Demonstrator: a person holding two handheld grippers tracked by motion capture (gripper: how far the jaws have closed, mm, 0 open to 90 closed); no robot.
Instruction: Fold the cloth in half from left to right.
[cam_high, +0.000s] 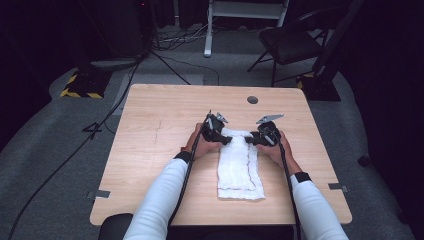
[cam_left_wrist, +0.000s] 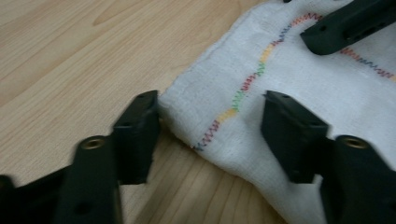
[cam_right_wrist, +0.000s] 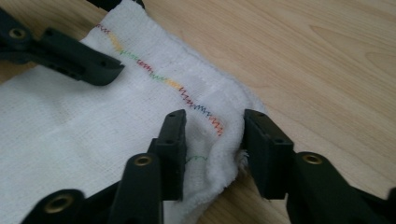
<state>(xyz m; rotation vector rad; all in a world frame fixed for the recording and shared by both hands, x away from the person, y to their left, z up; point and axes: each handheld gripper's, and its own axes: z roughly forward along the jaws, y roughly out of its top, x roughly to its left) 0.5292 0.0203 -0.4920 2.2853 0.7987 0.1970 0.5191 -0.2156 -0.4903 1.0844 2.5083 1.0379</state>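
Light wooden table (cam_high: 150, 150) with round grommet (cam_high: 252, 100); black folding chair (cam_high: 290, 45) behind; cables (cam_high: 100, 125) on grey carpet; hazard-striped base (cam_high: 80, 92).

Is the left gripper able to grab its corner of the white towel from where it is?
Probably yes. The left gripper already straddles the towel corner, one jaw at the edge, the other over the cloth. Nothing lies between them, and the right gripper works the other corner.

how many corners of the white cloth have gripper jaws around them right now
2. The left gripper straddles the far left corner of the white cloth; the right gripper bunches the far right corner. The near corners lie free.
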